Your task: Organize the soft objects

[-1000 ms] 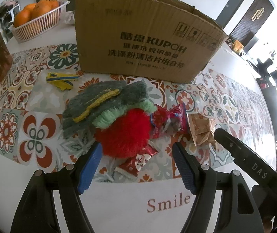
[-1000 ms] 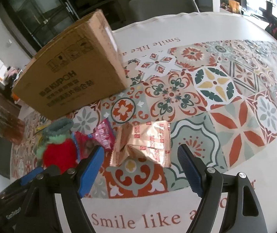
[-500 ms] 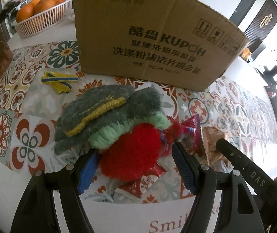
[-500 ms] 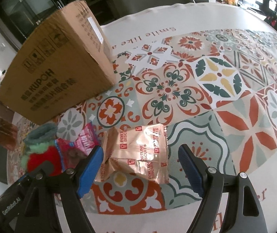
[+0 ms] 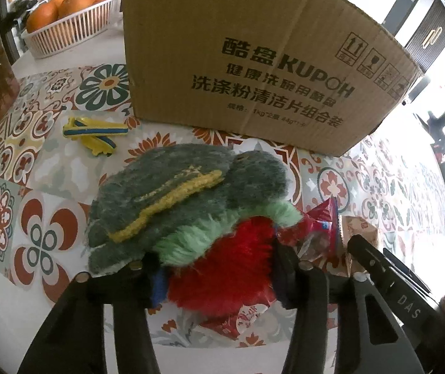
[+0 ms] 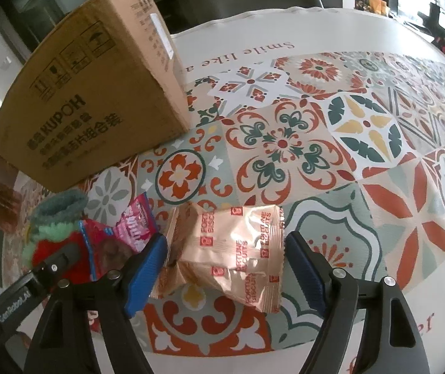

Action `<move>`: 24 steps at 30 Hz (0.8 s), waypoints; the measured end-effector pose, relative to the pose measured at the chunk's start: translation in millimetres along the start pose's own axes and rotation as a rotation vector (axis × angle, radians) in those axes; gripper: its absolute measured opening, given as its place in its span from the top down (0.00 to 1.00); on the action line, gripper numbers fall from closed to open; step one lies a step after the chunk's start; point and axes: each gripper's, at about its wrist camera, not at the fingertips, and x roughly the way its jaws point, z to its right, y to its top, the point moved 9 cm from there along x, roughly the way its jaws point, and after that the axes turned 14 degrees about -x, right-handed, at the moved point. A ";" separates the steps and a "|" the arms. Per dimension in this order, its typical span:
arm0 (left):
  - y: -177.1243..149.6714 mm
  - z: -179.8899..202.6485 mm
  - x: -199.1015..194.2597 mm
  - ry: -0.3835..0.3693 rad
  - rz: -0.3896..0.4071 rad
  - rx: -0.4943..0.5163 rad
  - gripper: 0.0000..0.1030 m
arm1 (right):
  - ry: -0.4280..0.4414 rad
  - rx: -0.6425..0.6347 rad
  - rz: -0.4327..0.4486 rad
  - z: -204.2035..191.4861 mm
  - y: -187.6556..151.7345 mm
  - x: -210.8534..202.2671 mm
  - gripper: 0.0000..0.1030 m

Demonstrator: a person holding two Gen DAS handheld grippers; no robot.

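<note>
L gripper [image 5: 216, 275]: jaws closing w/ the red pompom [image 5: 222, 268] between them. Pads look right at its sides, but can't confirm real squeeze yet, the fluff hides contact. Pompom sits on the tablecloth [image 5: 51, 168], under a grey-green knit piece [image 5: 172, 199] w/ yellow trim + light green fringe. Red snack pack [image 5: 241, 321] pokes out under the pompom, pink candy pack [image 5: 319, 227] just to its right.

R gripper [image 6: 225, 268]: jaws apart, straddling the gold biscuit pack [image 6: 238, 249]. Left pad near/at pack's left edge, right pad just clear of the right edge. No clamp. Pack lies flat on cloth.

Cardboard box [image 5: 263, 62] stands behind the pile, well within view of both cams, top not visible. Yellow/blue clips [image 5: 94, 134] lie left of box, apart from the pile. Basket [image 5: 76, 28] of oranges [image 5: 66, 6] far left behind.

R view: L gripper shows at lower left, on the pompom side, near the pink pack.
</note>
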 end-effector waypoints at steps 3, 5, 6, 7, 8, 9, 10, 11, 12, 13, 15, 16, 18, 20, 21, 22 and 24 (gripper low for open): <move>-1.4 1.1 1.2 -0.001 0.001 0.015 0.62 | -0.009 -0.002 0.002 0.6 -1.6 -2.3 0.31; -1.7 1.5 0.6 -0.004 0.002 0.021 0.64 | -0.013 -0.011 0.002 0.0 -1.8 -2.9 0.40; -2.1 2.7 0.3 -0.006 0.003 0.026 0.65 | -0.010 -0.013 0.001 -0.6 -1.9 -3.3 0.46; -2.6 3.5 -0.6 -0.008 0.004 0.029 0.65 | -0.002 -0.016 0.000 -1.9 -2.0 -3.5 0.48; -3.4 4.4 -1.6 -0.013 0.002 0.032 0.66 | 0.001 -0.016 0.001 -2.5 -3.7 -5.4 0.50; -4.3 5.3 -2.6 -0.017 0.000 0.035 0.66 | 0.004 -0.014 0.001 -3.1 -4.8 -6.7 0.50; -5.2 5.7 -3.7 -0.019 -0.001 0.040 0.66 | 0.011 -0.008 0.003 -3.5 -5.6 -7.7 0.51; -6.3 6.0 -5.5 -0.020 -0.001 0.044 0.67 | 0.014 -0.008 0.003 -4.0 -6.6 -9.2 0.51; -7.2 6.0 -7.5 -0.022 0.000 0.050 0.67 | 0.017 -0.008 0.003 -4.9 -8.3 -11.9 0.51; -8.7 6.4 -9.6 -0.024 0.000 0.056 0.67 | 0.019 -0.010 0.006 -5.4 -8.8 -14.0 0.52; -11.8 6.8 -13.4 -0.029 0.001 0.063 0.67 | 0.021 -0.011 0.010 -6.1 -9.1 -17.6 0.52; -13.7 7.7 -15.7 -0.032 0.001 0.066 0.67 | 0.024 -0.010 0.012 -6.5 -9.1 -19.8 0.52; -17.2 9.4 -20.5 -0.038 0.002 0.074 0.67 | 0.023 -0.011 0.020 -6.0 -6.6 -22.0 0.52; -19.0 9.5 -26.7 -0.045 0.006 0.079 0.67 | 0.027 -0.013 0.031 -6.6 -5.3 -28.5 0.52; -20.0 9.5 -30.1 -0.050 0.008 0.081 0.67 | 0.029 -0.014 0.036 -7.3 -4.5 -31.8 0.52; -21.0 9.4 -33.6 -0.055 0.010 0.081 0.67 | 0.031 -0.018 0.042 -8.5 -3.7 -35.8 0.52; -22.9 10.3 -40.3 -0.064 0.013 0.083 0.68 | 0.036 -0.022 0.052 -10.3 -2.9 -42.8 0.52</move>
